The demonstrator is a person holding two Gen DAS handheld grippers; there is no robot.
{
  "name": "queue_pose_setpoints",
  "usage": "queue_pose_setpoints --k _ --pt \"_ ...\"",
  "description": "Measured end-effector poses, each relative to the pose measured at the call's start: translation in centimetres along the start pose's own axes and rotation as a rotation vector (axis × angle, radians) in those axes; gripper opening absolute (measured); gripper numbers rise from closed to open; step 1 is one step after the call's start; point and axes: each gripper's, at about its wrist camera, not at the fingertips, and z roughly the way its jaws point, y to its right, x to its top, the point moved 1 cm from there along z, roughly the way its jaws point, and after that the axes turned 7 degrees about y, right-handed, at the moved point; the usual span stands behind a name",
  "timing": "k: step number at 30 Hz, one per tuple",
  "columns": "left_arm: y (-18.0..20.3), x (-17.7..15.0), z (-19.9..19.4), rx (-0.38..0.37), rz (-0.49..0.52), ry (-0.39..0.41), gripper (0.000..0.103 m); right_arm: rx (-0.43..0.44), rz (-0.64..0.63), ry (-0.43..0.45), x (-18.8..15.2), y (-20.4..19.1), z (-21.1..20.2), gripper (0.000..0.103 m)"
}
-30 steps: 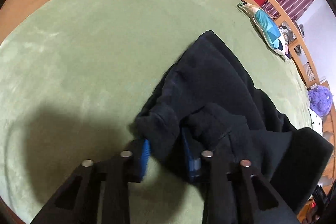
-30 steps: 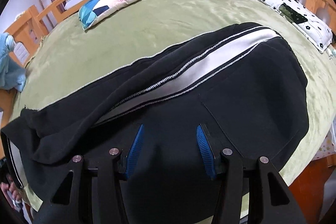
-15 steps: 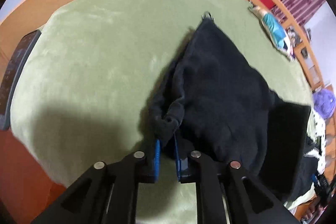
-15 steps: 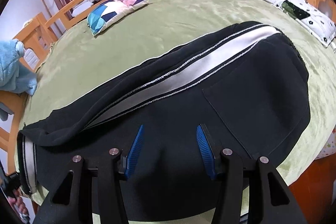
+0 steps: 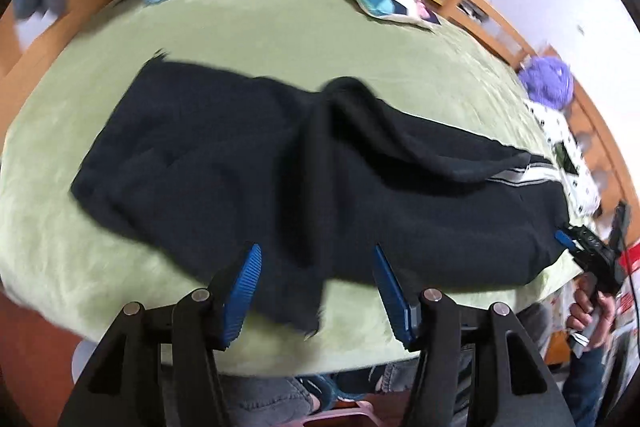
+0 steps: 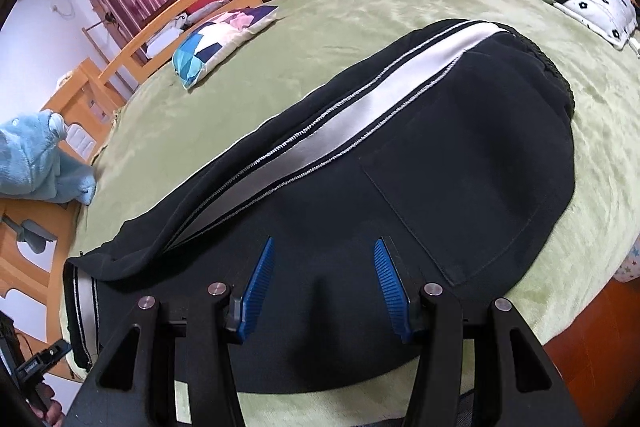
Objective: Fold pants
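A: Black pants (image 5: pixel 280 163) spread flat across green bed cover (image 5: pixel 280 27), white side stripe (image 6: pixel 360 107) facing up, 1 leg folded over.
B: Left gripper (image 5: pixel 316 291)?
A: Jaws opening, nothing pinched; above near hem.
B: Right gripper (image 6: pixel 324 287)?
A: Parted, pads clear, over seat fabric beside back pocket (image 6: pixel 472 187).

Each hand-held gripper (image 5: pixel 316 285) has black fingers with ribbed blue pads (image 5: pixel 243 287). Silver screws (image 6: pixel 433 289) fasten the finger arms. The person wears blue jeans (image 5: pixel 264 393).
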Motion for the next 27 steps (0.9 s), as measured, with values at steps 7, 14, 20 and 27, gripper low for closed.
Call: queue_pose_setpoints --k 7,14,20,27 --pt "0.1 1.5 4.3 0.081 0.03 -0.066 0.007 -0.031 0.046 -0.001 0.2 1.7 0.1 0.051" --pt "-4.7 10.7 2.8 0.149 0.063 0.093 0.006 -0.078 0.034 -0.017 1.0 0.6 2.2 0.051" --pt "-7.3 17.1 5.9 0.135 0.017 0.034 0.012 -0.086 -0.002 -0.057 0.8 -2.0 4.7 0.051" --pt "-6.1 17.5 6.4 0.32 0.114 0.001 0.06 -0.066 -0.03 -0.086 -0.1 -3.9 6.1 0.051"
